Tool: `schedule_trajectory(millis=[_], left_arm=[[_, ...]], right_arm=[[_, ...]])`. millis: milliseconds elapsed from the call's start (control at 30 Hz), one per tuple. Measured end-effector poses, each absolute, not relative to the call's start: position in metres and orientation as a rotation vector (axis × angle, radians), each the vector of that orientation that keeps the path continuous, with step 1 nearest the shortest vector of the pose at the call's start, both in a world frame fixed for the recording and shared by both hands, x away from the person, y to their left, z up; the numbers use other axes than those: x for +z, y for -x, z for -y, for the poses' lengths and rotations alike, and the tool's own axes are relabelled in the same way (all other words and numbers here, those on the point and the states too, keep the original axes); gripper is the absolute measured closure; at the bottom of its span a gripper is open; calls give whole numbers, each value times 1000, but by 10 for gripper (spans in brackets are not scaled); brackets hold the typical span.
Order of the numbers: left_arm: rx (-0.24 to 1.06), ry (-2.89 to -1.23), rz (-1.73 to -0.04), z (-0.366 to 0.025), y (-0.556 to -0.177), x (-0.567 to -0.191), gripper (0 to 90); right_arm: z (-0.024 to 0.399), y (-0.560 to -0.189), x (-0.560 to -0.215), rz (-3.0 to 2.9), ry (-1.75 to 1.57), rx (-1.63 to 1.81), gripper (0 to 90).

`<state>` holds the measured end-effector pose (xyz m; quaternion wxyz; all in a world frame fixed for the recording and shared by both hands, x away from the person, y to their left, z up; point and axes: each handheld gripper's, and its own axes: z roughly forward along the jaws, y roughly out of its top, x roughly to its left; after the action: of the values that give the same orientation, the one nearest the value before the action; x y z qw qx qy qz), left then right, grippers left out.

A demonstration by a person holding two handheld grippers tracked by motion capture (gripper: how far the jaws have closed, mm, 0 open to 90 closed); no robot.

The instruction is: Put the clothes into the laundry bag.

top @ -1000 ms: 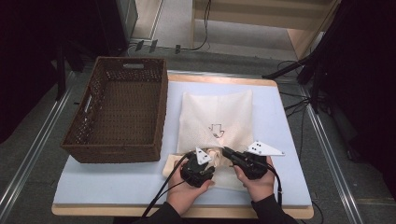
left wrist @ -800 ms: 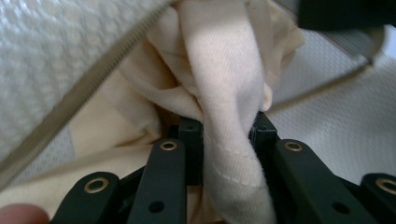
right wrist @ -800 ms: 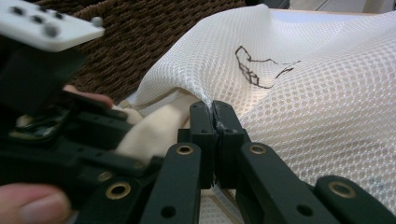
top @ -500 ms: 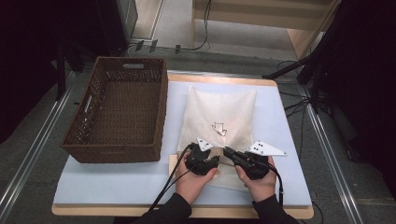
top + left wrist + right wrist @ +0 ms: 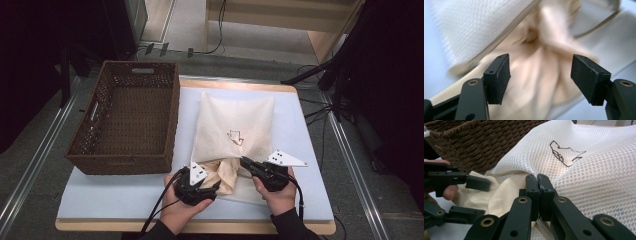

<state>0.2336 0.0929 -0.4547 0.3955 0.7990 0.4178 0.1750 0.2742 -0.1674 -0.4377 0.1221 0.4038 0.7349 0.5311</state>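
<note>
My right gripper pinches the mesh bag rim; my left gripper gapes around the cream cloth, which I fear could slide back out.

Two handheld black grippers: left gripper and right gripper, each topped by a pale three-cornered plate dotted with dark marks. Black cables trailing back past dark sleeves. Up close, flat rectangular black pads, hinged link arms, brass-coloured rivets and small screw holes.
</note>
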Motion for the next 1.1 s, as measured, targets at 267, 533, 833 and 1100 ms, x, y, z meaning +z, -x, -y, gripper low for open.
schedule_trajectory(millis=[267, 533, 833, 1100], left_arm=[[501, -2090, -1089, -107, -229, -462, 645], [470, -2103, -1048, -98, -230, -455, 833], [345, -2066, -966, -59, -241, -442, 859], [311, -2038, -1020, -28, -271, -455, 861]], right_arm=[[165, -275, -441, -2161, -1181, 1534, 884], [164, -275, -442, -2160, -1182, 1533, 884], [162, -275, -442, -2161, -1181, 1536, 884], [164, -273, -441, -2171, -1174, 1540, 885]])
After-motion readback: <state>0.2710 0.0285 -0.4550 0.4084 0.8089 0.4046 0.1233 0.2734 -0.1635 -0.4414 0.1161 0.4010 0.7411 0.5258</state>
